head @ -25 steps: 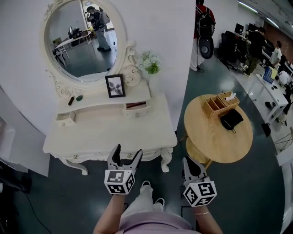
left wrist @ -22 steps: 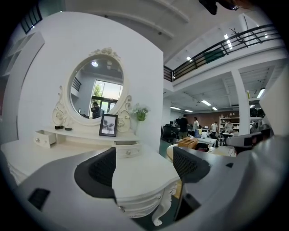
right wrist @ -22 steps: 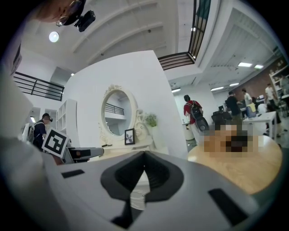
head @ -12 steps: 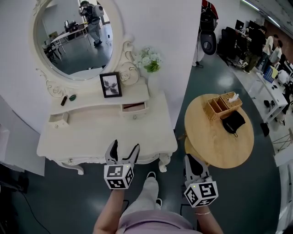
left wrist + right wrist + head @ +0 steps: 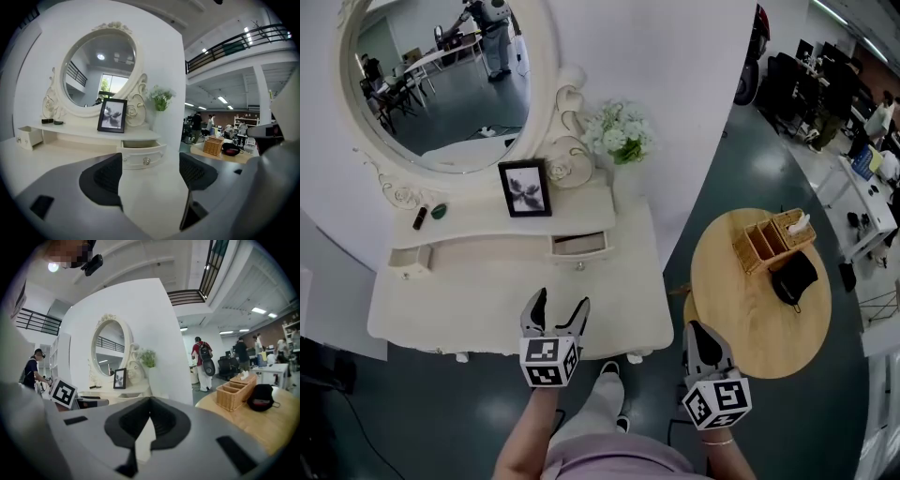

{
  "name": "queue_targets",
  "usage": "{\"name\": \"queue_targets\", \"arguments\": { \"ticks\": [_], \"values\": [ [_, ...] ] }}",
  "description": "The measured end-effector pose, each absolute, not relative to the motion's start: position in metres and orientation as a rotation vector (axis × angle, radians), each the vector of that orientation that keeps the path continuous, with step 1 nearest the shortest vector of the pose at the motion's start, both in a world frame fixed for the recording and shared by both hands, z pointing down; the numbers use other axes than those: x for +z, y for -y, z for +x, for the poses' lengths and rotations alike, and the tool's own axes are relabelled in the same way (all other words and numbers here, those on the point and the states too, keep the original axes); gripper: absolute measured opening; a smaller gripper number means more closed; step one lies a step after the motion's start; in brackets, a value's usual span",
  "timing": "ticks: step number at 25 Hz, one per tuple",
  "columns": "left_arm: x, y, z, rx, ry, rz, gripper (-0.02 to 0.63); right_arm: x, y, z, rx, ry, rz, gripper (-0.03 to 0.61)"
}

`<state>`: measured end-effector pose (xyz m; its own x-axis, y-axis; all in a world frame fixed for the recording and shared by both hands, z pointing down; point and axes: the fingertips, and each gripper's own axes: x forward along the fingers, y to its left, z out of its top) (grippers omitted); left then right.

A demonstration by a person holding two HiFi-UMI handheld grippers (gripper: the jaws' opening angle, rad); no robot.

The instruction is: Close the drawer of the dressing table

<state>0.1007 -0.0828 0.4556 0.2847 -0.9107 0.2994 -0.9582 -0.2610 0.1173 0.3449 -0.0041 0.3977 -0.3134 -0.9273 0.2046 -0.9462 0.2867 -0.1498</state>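
A white dressing table [image 5: 469, 300] with an oval mirror stands against the wall. Its small right drawer [image 5: 579, 246] [image 5: 141, 153] is pulled out and looks empty. A second small drawer [image 5: 411, 268] [image 5: 29, 136] at the left end also sticks out. My left gripper [image 5: 555, 309] [image 5: 149, 174] is open, hovering over the table's front edge and pointing at the right drawer, well short of it. My right gripper [image 5: 701, 339] [image 5: 143, 427] is shut on nothing, held off the table's right front corner above the floor.
A framed photo [image 5: 525, 188], a flower vase [image 5: 622, 136] and small cosmetics [image 5: 428, 214] sit on the upper shelf. A round wooden table [image 5: 759, 281] with a wicker organiser [image 5: 776, 240] and a black pouch [image 5: 797, 277] stands to the right. People stand among desks at the far right.
The dressing table has come nearer and lower in the head view, and both grippers have advanced with me; the left one now reaches over the table's front edge. Jaw states are unchanged.
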Motion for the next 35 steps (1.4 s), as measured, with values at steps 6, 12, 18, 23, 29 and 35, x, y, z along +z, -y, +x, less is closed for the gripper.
{"name": "queue_targets", "arguments": {
  "ticks": [6,12,18,23,29,35],
  "values": [
    [0.476,0.117,0.109,0.295,1.657,2.277,0.379,0.409,0.040,0.347,0.430,2.408,1.808,0.003],
    [0.488,0.137,0.107,0.311,1.638,2.252,0.327,0.413,0.067,0.339,0.475,2.397,1.797,0.003],
    [0.505,0.151,0.108,0.365,1.619,2.234,0.260,0.419,0.086,0.332,0.495,2.389,1.778,0.003],
    [0.516,0.160,0.111,0.418,1.617,2.225,0.215,0.426,0.095,0.331,0.515,2.373,1.770,0.003],
    [0.524,0.169,0.116,0.451,1.613,2.217,0.177,0.432,0.102,0.330,0.535,2.363,1.766,0.003],
    [0.528,0.175,0.118,0.496,1.627,2.216,0.135,0.436,0.107,0.335,0.544,2.347,1.778,0.003]
  ]
}}
